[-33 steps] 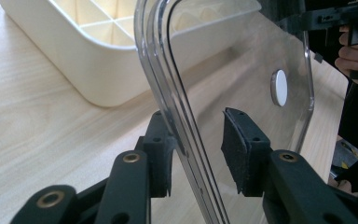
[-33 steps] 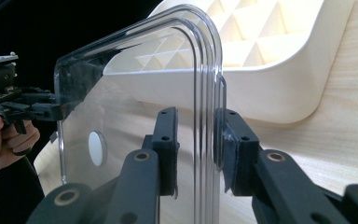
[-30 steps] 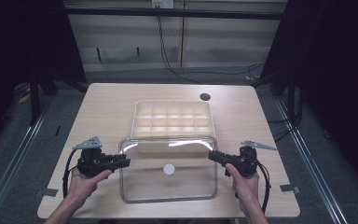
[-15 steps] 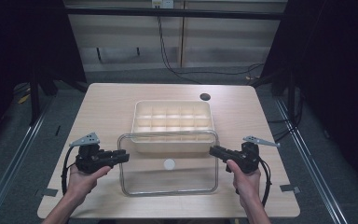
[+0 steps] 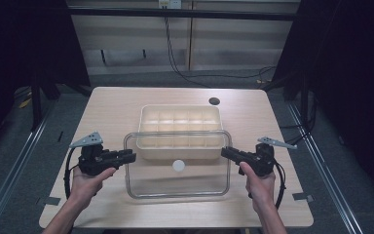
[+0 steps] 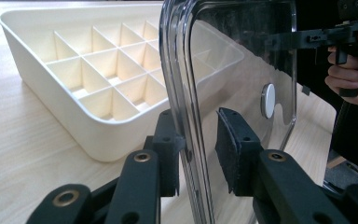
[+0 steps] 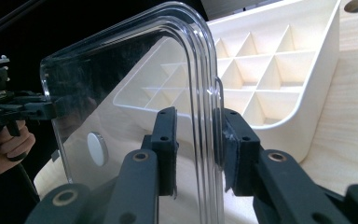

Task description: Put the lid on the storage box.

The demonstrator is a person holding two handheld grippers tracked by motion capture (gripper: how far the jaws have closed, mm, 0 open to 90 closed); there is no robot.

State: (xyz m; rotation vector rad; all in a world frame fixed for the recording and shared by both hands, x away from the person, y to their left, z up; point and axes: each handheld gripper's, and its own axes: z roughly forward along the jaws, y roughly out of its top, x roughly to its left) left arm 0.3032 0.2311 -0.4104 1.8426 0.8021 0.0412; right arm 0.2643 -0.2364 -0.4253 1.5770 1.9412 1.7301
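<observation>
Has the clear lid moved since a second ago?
Yes. The lid has shifted toward the tray; its far edge now overlaps the tray's near part.

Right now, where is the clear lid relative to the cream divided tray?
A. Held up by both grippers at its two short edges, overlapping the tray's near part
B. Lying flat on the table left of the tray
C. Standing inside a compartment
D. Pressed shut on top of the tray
A: the clear lid is gripped at its edges by the left gripper and the right gripper, and overlaps the near part of the cream divided tray.

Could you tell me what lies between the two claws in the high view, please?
The clear lid spans the stretch between the left claw and the right claw, each at one side edge.
</observation>
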